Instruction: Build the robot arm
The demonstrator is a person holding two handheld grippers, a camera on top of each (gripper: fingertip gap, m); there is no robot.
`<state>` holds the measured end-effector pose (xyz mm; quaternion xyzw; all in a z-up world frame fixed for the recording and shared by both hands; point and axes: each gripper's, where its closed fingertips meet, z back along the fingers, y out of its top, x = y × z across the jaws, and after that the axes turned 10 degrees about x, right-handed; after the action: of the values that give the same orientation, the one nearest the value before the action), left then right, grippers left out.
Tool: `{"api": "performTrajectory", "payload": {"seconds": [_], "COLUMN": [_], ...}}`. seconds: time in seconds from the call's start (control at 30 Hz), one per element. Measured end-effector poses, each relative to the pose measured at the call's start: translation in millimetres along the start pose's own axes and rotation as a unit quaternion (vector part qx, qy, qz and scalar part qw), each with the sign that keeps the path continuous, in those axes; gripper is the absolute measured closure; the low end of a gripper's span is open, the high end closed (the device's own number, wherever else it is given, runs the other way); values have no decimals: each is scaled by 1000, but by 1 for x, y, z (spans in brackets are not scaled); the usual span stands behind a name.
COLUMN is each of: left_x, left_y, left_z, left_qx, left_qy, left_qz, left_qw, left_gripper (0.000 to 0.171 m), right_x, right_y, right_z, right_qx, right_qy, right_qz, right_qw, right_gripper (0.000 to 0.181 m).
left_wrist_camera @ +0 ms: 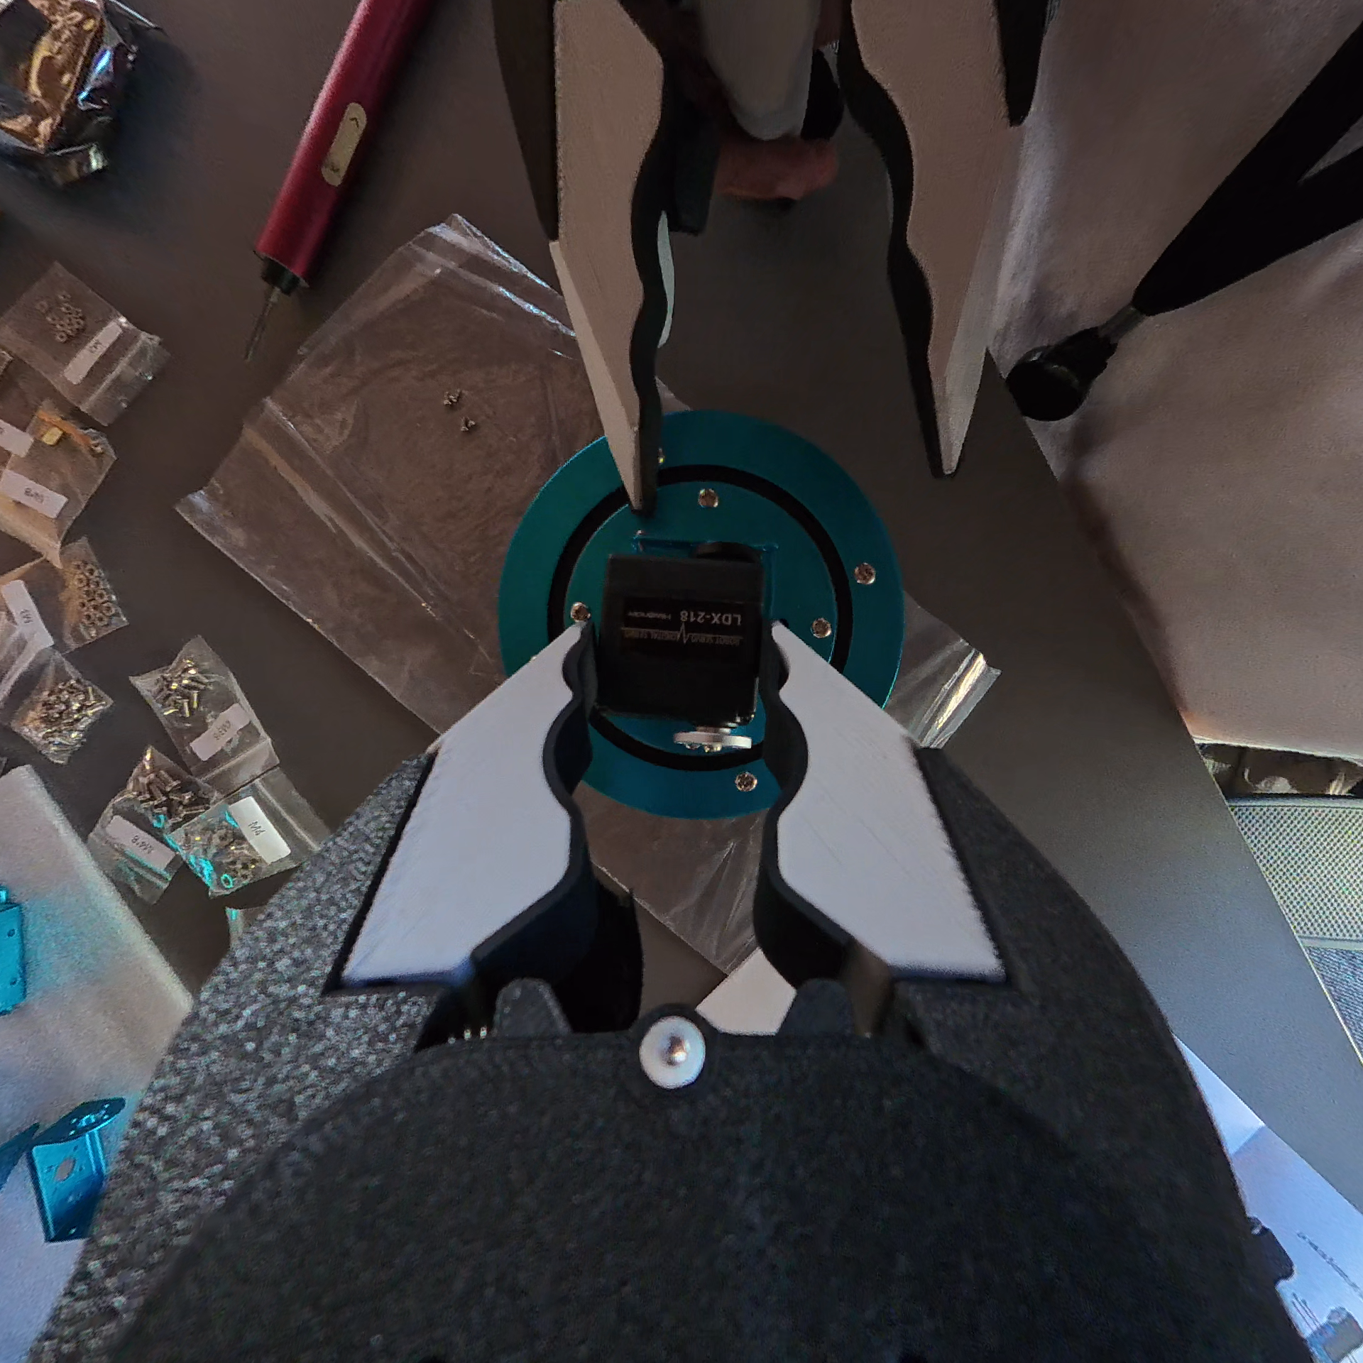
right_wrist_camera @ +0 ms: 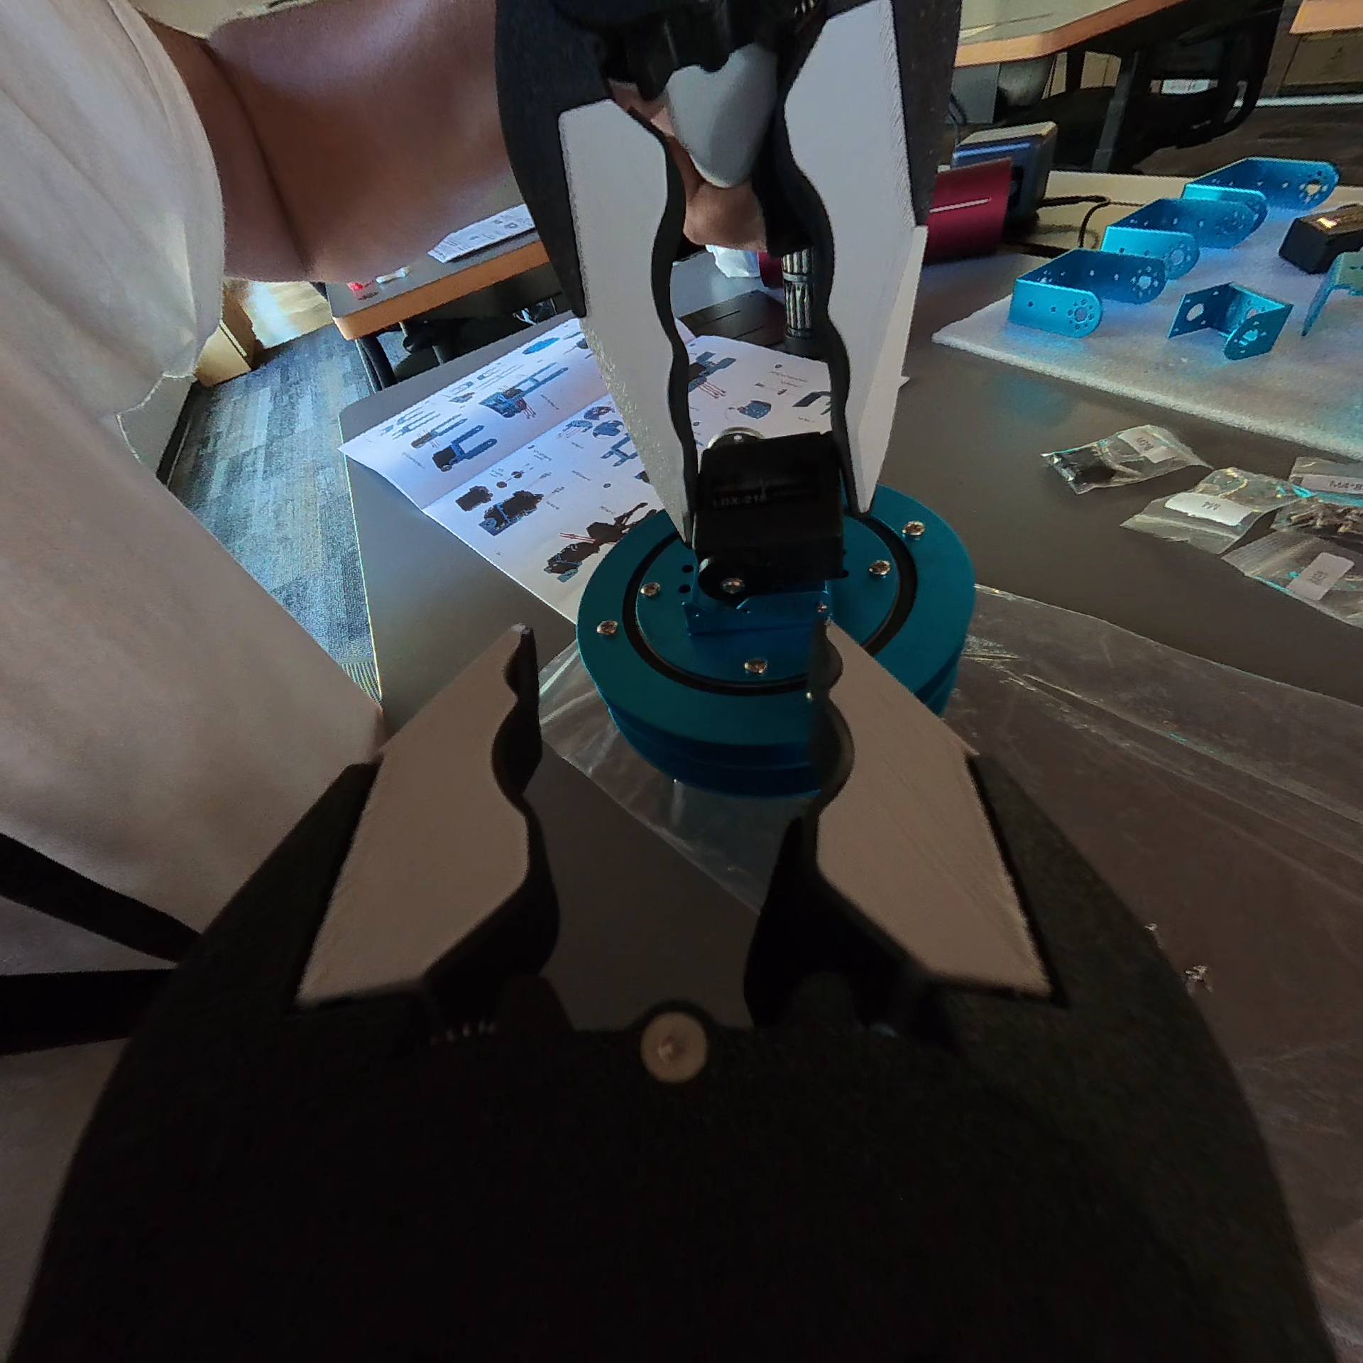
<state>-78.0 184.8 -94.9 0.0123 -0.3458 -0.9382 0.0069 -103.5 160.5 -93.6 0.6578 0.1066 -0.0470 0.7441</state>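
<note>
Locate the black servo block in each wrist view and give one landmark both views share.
Left wrist view: black servo block sits at centre, between the left claw fingertips.
Right wrist view: it stands just above centre, held by the claw reaching down from above.
Shared landmark: the teal round base beneath it.

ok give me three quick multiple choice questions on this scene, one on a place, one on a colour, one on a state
1. Where does the black servo sit?
A. on the round teal base
B. on a white foam sheet
C. on a printed sheet

2. What colour is the electric screwdriver?
A. blue
B. dark red
C. yellow

3. How is the right gripper?
A. shut on a bag of screws
B. open
C. shut on the screwdriver

Answers:
1 A, the servo stands in the middle of the base, with the left gripper closed on its sides.
2 B, its body is dark red in the left wrist view.
3 B, its fingers stand wide apart with nothing between them.
</note>
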Motion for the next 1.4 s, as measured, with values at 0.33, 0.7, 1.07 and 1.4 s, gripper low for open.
{"api": "performTrajectory", "payload": {"seconds": [0.33,0.7,1.07,1.4], "left_x": [2,2,2,4], "left_y": [3,4,5,6], "left_z": [-3,-3,-4,-4], "left_qx": [8,11,19,27], "left_qy": [-12,-21,-59,-75], "left_qz": [6,9,18,26], "left_qw": [1000,1000,998,997], "left_gripper": [128,128,128,128], "right_x": [-1,-2,0,0], "right_y": [2,3,1,0], "right_z": [1,-2,-4,-4], "right_qx": [10,14,5,7], "right_qy": [10,12,6,8], "right_qz": [-8,-8,-7,-10], "right_qw": [1000,1000,1000,1000], "right_gripper": [109,108,109,109]}}
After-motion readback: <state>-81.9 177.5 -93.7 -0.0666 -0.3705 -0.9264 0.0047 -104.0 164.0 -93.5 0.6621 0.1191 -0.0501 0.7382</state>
